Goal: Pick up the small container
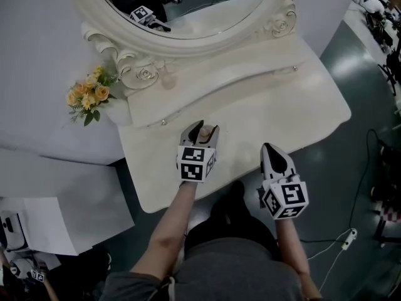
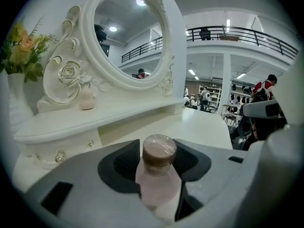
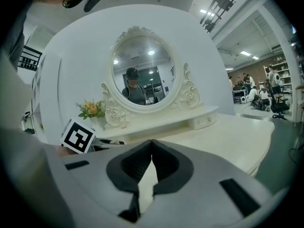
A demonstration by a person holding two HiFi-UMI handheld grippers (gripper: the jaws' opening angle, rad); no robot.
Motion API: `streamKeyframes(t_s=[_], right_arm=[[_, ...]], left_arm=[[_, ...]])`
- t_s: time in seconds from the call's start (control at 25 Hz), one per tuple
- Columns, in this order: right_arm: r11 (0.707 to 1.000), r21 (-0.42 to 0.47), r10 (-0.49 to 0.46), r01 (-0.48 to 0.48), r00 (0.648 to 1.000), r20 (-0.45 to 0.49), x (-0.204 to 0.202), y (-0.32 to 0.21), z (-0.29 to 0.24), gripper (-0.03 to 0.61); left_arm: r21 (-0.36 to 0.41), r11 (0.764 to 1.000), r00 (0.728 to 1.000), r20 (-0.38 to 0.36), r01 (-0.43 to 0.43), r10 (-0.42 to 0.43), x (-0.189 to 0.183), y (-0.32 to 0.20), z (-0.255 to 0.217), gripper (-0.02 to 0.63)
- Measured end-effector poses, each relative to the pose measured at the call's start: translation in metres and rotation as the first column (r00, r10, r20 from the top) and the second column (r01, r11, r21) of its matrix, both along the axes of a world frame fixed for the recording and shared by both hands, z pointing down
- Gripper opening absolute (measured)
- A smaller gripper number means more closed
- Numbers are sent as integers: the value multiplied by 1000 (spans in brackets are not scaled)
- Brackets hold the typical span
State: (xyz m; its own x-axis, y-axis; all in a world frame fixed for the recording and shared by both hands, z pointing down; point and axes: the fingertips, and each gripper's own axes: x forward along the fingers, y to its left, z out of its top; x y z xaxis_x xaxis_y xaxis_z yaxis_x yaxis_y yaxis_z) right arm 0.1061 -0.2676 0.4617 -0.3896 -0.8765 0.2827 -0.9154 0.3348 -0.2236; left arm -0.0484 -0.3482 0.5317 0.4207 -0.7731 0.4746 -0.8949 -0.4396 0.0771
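You are bracketing the small brown-capped bottle (image 2: 159,172) on the dressing table (image 1: 294,99), at 12 o'clock between your left gripper (image 1: 207,128) jaws, which are standing apart, while your right gripper (image 1: 269,147) is idling clenched and empty; squeezing, then lifting straight up, is what the next move is calling for.

Pale-pink small container (image 2: 159,175), brown cap, upright between left tongs (image 1: 205,129)
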Motion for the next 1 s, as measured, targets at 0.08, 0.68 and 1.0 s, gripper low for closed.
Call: streamKeyframes(t_s=[0.08,0.68,1.0], right_arm=[[1000,-1,0,0,1000,-1,1,0,1,3],[1000,-1,-8,8,1000,3,0,-2,1,3],[1000,5,1,-1,1000,1,4,-2,-1,3]], left_arm=[[7,1000,1000,7,-1,1,0,0,-1,187],[15,1000,999,47,-18,17,3,0,-4,127],[27,999,998,57,-27,25,5,0,-15,117]])
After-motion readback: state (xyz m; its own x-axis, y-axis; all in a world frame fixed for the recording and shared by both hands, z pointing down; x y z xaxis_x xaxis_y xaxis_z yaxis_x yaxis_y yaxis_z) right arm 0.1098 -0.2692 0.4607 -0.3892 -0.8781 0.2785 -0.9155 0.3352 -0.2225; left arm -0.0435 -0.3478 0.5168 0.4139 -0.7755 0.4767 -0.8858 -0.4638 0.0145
